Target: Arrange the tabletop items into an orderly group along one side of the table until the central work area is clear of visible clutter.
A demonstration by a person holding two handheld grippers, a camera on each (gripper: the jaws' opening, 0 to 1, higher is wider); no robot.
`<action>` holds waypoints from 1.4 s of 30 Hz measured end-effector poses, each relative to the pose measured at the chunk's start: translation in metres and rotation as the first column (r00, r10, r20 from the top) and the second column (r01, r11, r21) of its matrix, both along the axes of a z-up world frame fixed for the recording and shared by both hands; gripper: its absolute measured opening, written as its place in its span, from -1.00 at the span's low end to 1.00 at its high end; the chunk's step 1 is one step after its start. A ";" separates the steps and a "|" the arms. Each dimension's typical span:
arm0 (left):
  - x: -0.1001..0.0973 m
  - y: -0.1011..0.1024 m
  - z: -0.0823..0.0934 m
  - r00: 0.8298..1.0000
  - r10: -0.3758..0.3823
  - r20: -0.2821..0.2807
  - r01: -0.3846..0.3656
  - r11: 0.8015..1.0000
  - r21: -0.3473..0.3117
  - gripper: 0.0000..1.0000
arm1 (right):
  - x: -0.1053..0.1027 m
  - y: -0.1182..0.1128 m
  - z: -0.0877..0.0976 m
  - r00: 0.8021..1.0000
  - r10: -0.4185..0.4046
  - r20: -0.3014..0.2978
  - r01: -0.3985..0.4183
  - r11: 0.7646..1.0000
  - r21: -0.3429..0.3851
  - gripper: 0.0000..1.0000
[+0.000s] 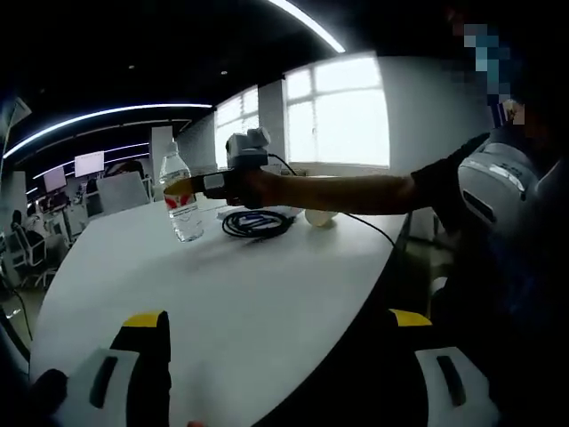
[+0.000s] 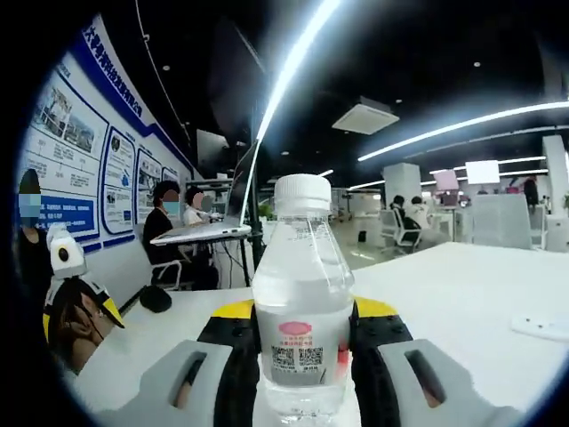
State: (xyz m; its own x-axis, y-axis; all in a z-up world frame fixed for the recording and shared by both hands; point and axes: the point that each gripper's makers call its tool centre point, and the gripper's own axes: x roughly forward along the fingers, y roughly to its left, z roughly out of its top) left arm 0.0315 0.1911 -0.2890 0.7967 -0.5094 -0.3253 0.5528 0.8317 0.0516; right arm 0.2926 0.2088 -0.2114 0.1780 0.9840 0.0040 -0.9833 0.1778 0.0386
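Note:
A clear water bottle [image 2: 302,267] with a white cap and red label stands between the yellow-tipped jaws of my right gripper [image 2: 302,309], which press against both its sides. In the left gripper view the same bottle [image 1: 182,206] is near the far side of the white table [image 1: 258,302], slightly tilted with its base at the surface. There the right gripper [image 1: 191,187] holds it at the end of a person's outstretched arm. My left gripper [image 1: 277,320] hovers at the near table edge, jaws wide apart and holding nothing. A coiled black cable [image 1: 258,222] and a small white object [image 1: 320,216] lie beside the bottle.
An open laptop [image 2: 209,229] and a small black object [image 2: 156,298] sit at the table's far end. A flat white item [image 2: 542,327] lies to the right. Office chairs [image 1: 123,191], desks and seated people surround the table. The person's body [image 1: 498,231] stands at the right edge.

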 end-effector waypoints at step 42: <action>0.003 -0.006 -0.006 1.000 -0.014 -0.020 0.014 1.000 -0.005 1.00 | -0.015 -0.008 0.023 0.979 0.205 0.000 -0.204 0.972 0.119 -0.17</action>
State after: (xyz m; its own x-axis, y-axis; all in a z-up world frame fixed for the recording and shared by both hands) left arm 0.0347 0.1852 -0.2945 0.7826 -0.5222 -0.3389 0.5655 0.8240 0.0361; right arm 0.2775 0.2012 -0.1882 -0.0263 0.9923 0.1207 -0.9976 -0.0337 0.0597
